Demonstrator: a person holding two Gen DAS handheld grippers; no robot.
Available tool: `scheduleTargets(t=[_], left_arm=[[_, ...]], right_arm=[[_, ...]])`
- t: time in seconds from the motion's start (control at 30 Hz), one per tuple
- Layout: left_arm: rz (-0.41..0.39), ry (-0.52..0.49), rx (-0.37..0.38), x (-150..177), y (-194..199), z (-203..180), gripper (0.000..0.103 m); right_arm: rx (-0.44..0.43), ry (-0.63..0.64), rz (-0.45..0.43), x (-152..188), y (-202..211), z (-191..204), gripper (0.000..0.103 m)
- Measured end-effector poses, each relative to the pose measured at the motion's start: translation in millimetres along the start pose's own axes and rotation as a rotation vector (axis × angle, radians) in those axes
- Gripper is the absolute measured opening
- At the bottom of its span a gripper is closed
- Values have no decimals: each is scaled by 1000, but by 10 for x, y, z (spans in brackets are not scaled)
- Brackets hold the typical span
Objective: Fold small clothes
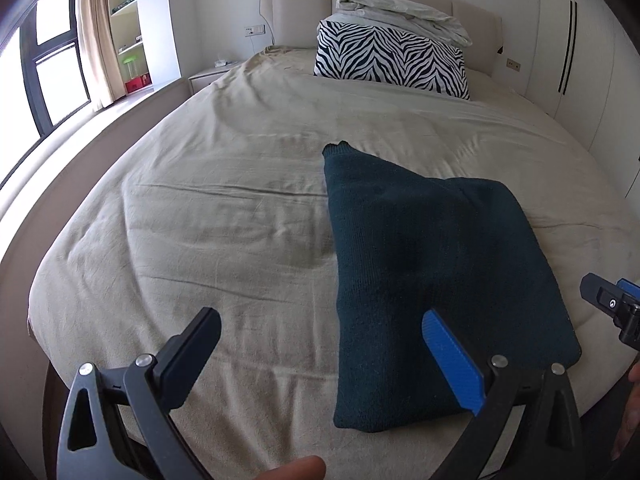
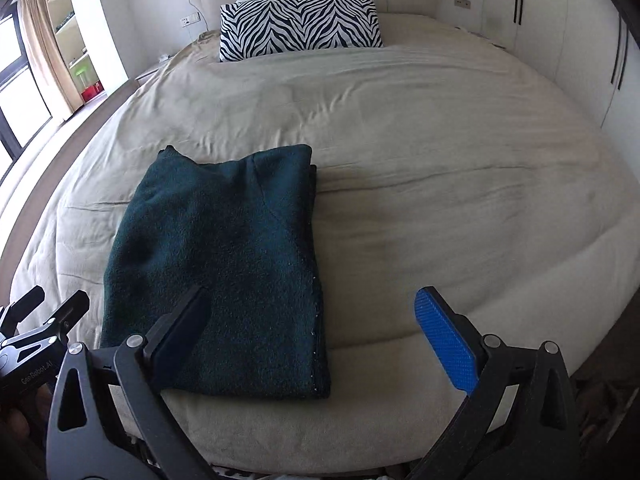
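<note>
Nearest the cameras, the left gripper [image 1: 320,344] is held with its jaws spread wide and nothing between them; its blue pad is seen over the near part of the garment, its black pad over bare sheet. The right gripper [image 2: 312,328] is likewise held wide open and empty, its black pad over the garment's near right portion and its blue pad over the bed's edge. Whether either pad actually touches cloth cannot be told.

The dark green garment [image 2: 224,256] lies on the bed [image 1: 240,208], close to the near edge, already gathered into a thick, roughly rectangular bundle with layered edges visible along its right side. A narrow end, perhaps a sleeve or cuff, is seen sticking out at its far left corner.

From here, the fold could be spoiled if only the top layer is pinched, so that the stacked layers slide apart when lifted; the fleece looks thick and may spring open. The sheet could also be caught along with the cloth, since it is loose and wrinkled. Being close to the edge, the bundle could be dragged off the bed.

Farther back, a zebra-striped pillow [image 1: 392,56] is seen with a folded white duvet [image 1: 400,12] on top, against the headboard.

The garment's kind, its underside and inner folds are hidden. Only fingertips of the person are visible at the frame edges.
</note>
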State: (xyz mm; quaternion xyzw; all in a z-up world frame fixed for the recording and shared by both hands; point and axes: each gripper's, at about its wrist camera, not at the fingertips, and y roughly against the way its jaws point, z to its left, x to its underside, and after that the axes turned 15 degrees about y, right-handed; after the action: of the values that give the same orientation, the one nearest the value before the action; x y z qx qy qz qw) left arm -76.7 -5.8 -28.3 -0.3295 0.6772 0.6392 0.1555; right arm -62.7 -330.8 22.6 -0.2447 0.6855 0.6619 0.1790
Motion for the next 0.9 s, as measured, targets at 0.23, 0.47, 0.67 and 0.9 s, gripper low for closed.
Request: scheduleTargets(t=[0.23,0.47,0.67,0.9], left_arm=[[30,5,-3,22,-88,23,103],[43,5,-7,38,-120,32,103],[48,6,-8,40,-137,41,103],[54,8,-11,40,-161,54,103]], right_arm=[[2,11,22,31,85,24,103],[-2,20,37,35,38,78,103],[-7,24,46,47,12,111,103],[-9,25,52,61,-11,137,103]])
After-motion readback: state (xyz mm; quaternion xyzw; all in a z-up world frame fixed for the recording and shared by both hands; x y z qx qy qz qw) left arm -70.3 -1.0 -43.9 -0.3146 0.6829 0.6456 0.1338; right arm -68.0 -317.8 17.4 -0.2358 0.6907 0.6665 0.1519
